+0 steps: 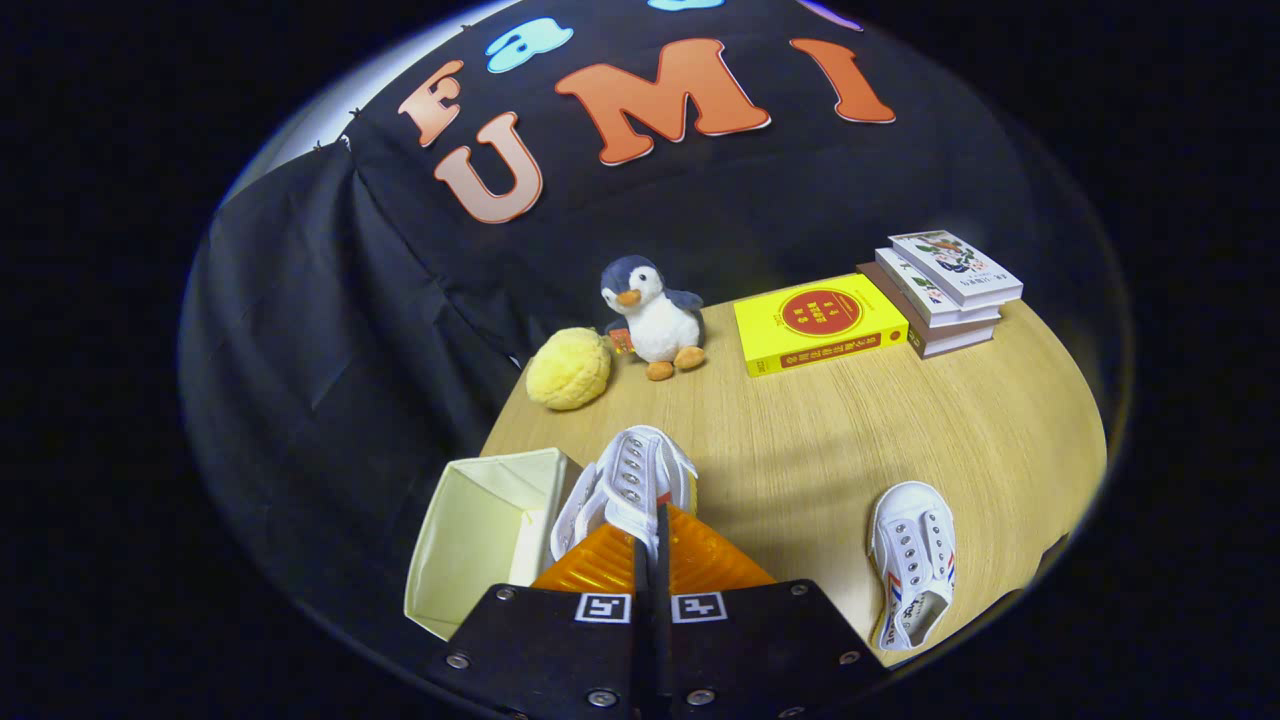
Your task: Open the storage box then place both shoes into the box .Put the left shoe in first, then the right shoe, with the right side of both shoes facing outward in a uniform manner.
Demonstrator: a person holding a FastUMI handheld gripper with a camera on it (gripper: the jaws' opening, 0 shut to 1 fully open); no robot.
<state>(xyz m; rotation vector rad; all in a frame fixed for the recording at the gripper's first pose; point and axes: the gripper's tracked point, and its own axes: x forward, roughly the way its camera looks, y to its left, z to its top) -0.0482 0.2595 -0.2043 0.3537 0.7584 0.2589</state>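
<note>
Gripper (650, 530) with orange ribbed fingers (600, 565) is pressed nearly together, pinching the white canvas lace-up shoe with metal eyelets (632, 480) by its upper edge; both pads bear on the fabric and the shoe hangs toe-forward just ahead of the fingertips. Open cream fabric storage box (470, 540) sits immediately to the left of the held shoe, lid already out of the way, interior visible and nothing seen inside. Judgement: this is the first placement, so the carried shoe ought to be the left one, though I cannot confirm which foot it fits from this angle. Second white canvas shoe with red and blue side stripes (912, 570) lies on its sole well apart to the right, near the table edge. To do the step well: swing the shoe left over the box opening, check which flank faces outward, lower until the sole is supported, then release; the thin pinch on soft canvas may let the shoe rotate, so move slowly and keep it clear of the box wall, which looks light enough to be pushed aside. Surface is a light wood-grain table (850, 430). Beyond the fingers stand a yellow knobbly plush ball (568, 368), a blue-and-white plush penguin (655, 318), a yellow hardcover book (818, 322) and a stack of three books (945, 290), against black cloth walls.
</note>
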